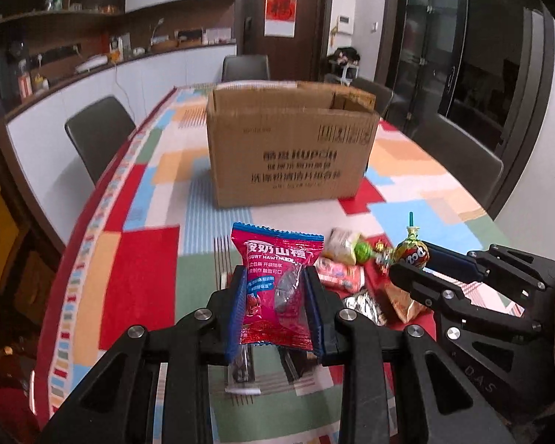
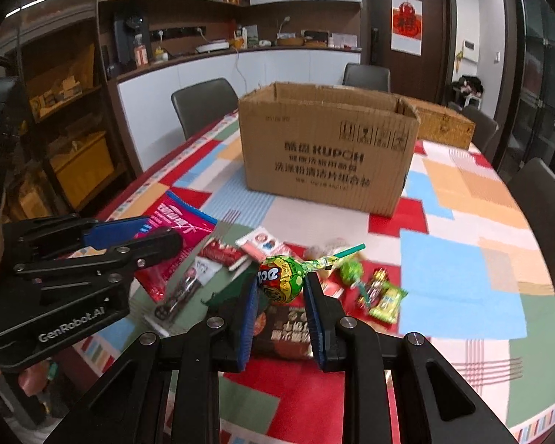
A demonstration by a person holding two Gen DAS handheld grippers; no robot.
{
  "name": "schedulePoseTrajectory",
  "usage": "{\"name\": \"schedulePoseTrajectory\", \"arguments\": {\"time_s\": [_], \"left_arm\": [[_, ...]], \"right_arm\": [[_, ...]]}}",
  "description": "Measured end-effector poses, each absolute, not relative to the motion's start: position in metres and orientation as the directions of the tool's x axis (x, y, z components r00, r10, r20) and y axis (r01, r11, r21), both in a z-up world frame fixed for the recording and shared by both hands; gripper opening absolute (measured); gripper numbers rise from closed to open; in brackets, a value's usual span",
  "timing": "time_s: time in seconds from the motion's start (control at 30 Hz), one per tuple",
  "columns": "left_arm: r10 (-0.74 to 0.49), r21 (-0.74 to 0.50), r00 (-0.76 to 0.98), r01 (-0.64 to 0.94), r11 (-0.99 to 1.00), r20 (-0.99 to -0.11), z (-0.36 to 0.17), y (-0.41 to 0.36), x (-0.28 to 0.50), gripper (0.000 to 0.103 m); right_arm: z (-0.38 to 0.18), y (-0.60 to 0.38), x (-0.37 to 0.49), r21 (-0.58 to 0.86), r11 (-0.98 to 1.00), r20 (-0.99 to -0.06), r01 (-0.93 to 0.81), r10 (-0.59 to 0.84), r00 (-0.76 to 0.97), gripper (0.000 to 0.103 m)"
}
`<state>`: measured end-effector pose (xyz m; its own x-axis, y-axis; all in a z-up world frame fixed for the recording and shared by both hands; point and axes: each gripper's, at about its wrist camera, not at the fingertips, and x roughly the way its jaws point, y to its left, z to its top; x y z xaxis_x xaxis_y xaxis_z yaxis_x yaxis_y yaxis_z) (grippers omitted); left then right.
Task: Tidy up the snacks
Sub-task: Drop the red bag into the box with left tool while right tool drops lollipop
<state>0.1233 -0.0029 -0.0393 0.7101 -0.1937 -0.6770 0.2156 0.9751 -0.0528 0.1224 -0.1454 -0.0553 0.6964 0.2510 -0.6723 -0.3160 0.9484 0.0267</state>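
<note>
My left gripper is shut on a pink-red hawthorn snack packet, held upright above the table; it shows again at the left of the right wrist view as the left gripper with the packet. My right gripper is shut on a green-wrapped lollipop whose teal stick points right; in the left wrist view the right gripper carries that lollipop. An open cardboard box stands on the table beyond both grippers.
Several loose snacks lie on the patchwork tablecloth below the grippers: a dark packet, a red wafer pack, small candies. Dark chairs ring the table. A wicker basket sits behind the box.
</note>
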Motion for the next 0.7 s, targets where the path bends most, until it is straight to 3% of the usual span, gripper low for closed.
{"name": "schedulePoseTrajectory", "arguments": {"time_s": [0.43,0.7], "left_arm": [[-0.173,0.003,0.833,0.205,0.979,-0.526,0.022,-0.005,0.159,0.03],[-0.182,0.01,0.856,0.213,0.977,-0.484,0.046,-0.011,0.202,0.03]], "right_arm": [[-0.002,-0.158,0.159,0.017,0.951,-0.534,-0.308,0.269,0.802,0.026],[0.025,-0.164,0.2,0.011,0.955,-0.465,-0.295,0.266,0.844,0.026]]}}
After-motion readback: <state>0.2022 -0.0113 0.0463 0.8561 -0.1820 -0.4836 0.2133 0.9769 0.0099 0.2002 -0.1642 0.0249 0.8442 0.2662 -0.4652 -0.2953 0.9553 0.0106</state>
